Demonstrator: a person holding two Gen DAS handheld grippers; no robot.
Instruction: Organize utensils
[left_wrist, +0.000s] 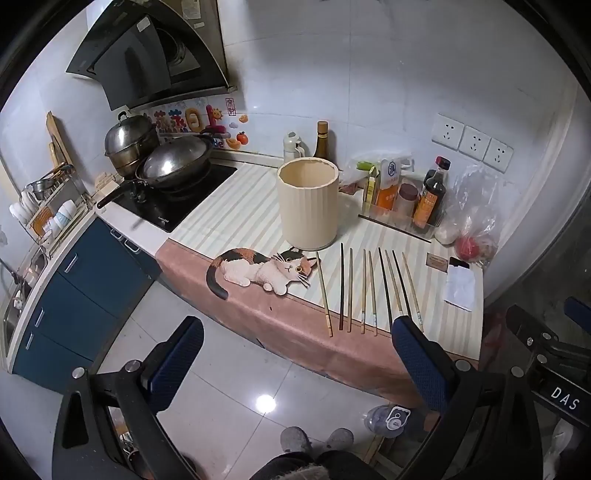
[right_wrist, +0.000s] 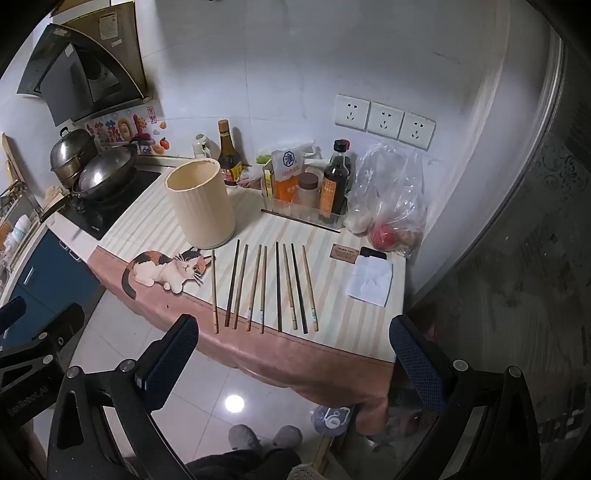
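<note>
Wooden chopsticks (right_wrist: 264, 290) lie in a row on the striped counter (right_wrist: 343, 306), a cream holder (right_wrist: 201, 206) at their ten o'clock. Left gripper (left_wrist: 295, 365) and right gripper (right_wrist: 295, 365) hang wide open, empty, before the counter edge.

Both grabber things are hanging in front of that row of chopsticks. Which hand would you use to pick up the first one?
Probably the right. The right gripper sits squarely before the chopsticks, which fall between its open jaws; the left gripper sits off to their left. Both are empty.

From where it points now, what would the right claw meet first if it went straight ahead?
Probably the near ends of the chopsticks at the counter's front edge. The open right claw holds nothing; depth is uncertain in this view.
</note>
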